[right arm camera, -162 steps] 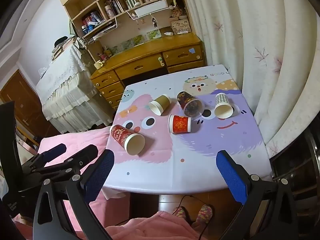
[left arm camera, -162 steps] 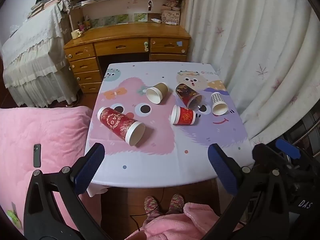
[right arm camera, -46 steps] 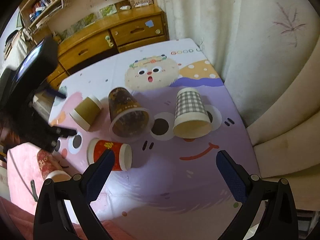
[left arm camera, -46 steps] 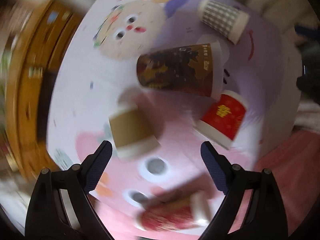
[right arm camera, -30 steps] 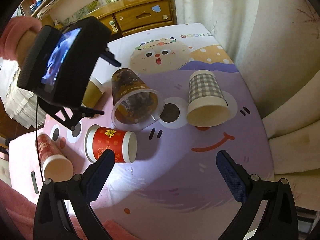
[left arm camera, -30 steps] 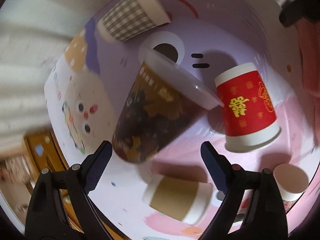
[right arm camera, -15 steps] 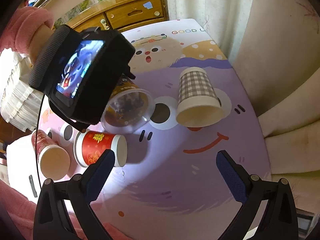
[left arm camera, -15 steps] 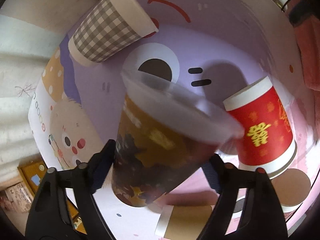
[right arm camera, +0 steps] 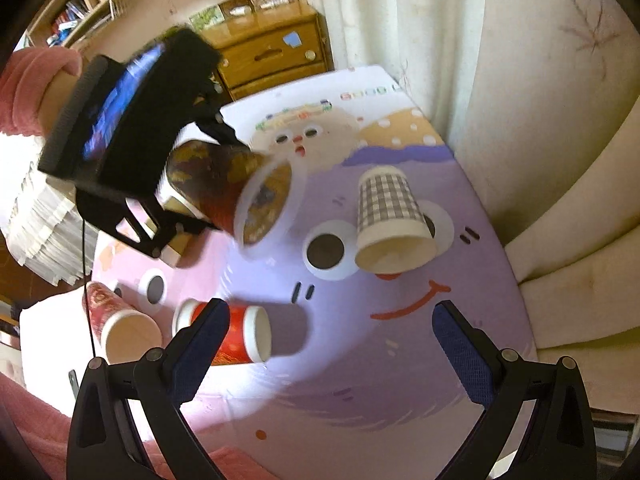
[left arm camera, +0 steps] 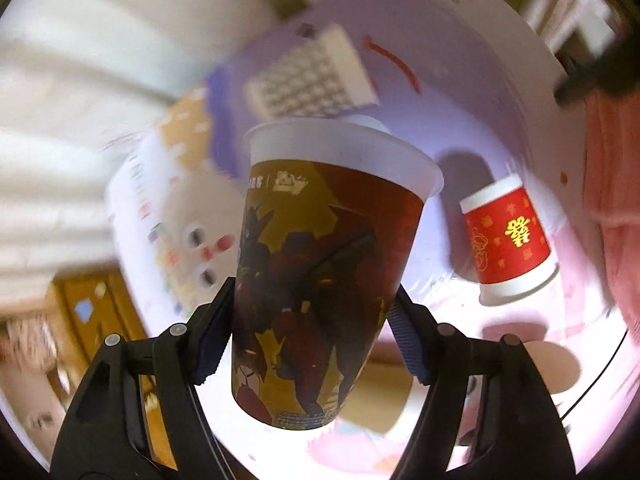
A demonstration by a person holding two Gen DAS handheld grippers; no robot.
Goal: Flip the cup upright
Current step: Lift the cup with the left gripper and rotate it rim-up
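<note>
Two blue-padded fingers of the left gripper (left arm camera: 310, 336) clamp the dark printed cup (left arm camera: 320, 276) at mid-body in the left wrist view; a red cup (left arm camera: 508, 248) lies right of it and a checked cup (left arm camera: 312, 80) lies beyond its rim.

Right wrist view: the dark printed cup (right arm camera: 228, 192) hangs tilted above the table (right arm camera: 360, 360), mouth toward the checked cup (right arm camera: 390, 220). The right gripper (right arm camera: 326, 354) hovers spread wide, holding nothing.

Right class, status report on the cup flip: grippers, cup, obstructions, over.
Left gripper shut on dark cup, lifted off table, rim still tilted sideways. Right gripper open, hovering. Checked cup and red cup lie nearby, not blocking.
</note>
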